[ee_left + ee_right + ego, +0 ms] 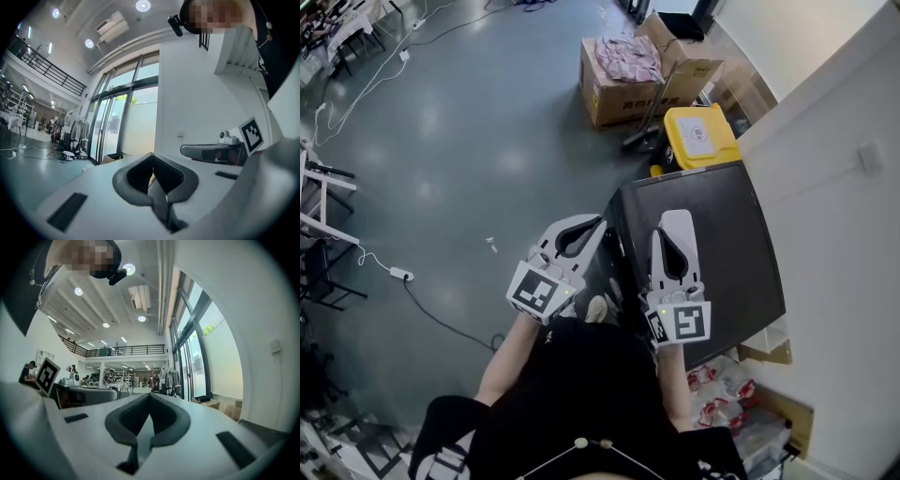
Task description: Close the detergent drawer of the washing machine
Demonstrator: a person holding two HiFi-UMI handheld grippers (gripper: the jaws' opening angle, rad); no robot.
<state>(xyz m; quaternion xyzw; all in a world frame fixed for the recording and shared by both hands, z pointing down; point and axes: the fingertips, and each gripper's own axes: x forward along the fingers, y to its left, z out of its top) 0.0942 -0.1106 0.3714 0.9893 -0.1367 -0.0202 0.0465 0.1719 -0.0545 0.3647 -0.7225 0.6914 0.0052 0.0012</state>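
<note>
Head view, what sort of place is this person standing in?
Probably a large open workshop or lab hall rather than a home laundry room: a glossy grey concrete floor, a brown cardboard box by the wall, a black-railed upper gallery, and tall glass doors.

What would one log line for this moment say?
left gripper: shut, empty | right gripper: shut, empty | both level at washing machine | drawer: unseen

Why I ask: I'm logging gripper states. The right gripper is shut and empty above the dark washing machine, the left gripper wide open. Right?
Not quite. The left gripper is shut too: the left gripper view shows its jaws meeting with nothing between them. The right gripper is indeed shut and empty above the dark washing machine.
</note>
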